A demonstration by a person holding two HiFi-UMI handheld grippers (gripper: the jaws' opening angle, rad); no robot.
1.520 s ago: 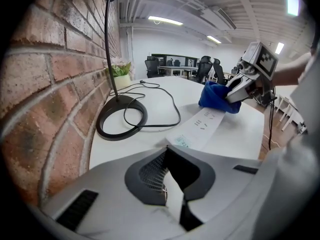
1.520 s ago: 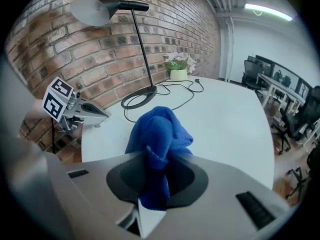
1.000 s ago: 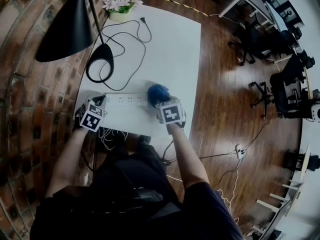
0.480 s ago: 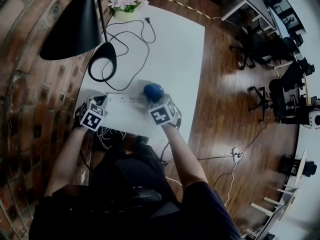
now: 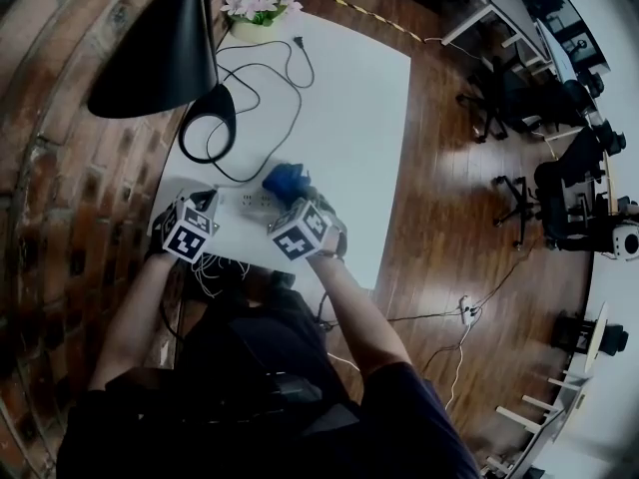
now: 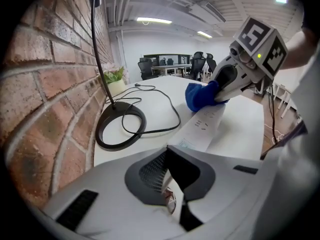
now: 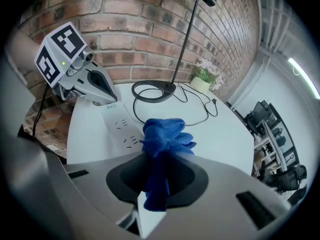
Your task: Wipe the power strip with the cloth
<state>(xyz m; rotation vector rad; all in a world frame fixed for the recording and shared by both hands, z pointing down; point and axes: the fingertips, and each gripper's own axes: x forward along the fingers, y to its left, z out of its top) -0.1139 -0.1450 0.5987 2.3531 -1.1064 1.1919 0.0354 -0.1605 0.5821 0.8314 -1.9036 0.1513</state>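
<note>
Nearest: L hand-held gripper point(image 6: 169, 159), jaws together, nothing clamped btwn them, tip down at near end of white power strip point(image 7: 122, 129). Cannot tell if pressing or just touching.

Beside it, R hand-held gripper point(image 7: 159, 159), jaws clamped on blue cloth point(image 7: 165, 134). Cloth bunched into a wad past the jaw tips, tail hanging back btwn the jaws. Wad sitting on top face of the strip, about mid-length, over the sockets.

Strip itself flat on white tabletop point(image 5: 349, 118), near the front edge, running crosswise btwn the two grippers. L end by the L gripper, R part under the cloth.

Further back: round black base of lamp point(image 5: 207, 133) on tabletop, close to brick wall point(image 5: 60, 118), stem rising to a black shade overhead. Black cable point(image 5: 270, 78) looping from the base across the top, plug end lying free toward far edge.

Far corner: flower pot point(image 5: 257, 3) w/ pale blooms. Beyond the tabletop, wood floor and office chairs point(image 5: 499, 98).
</note>
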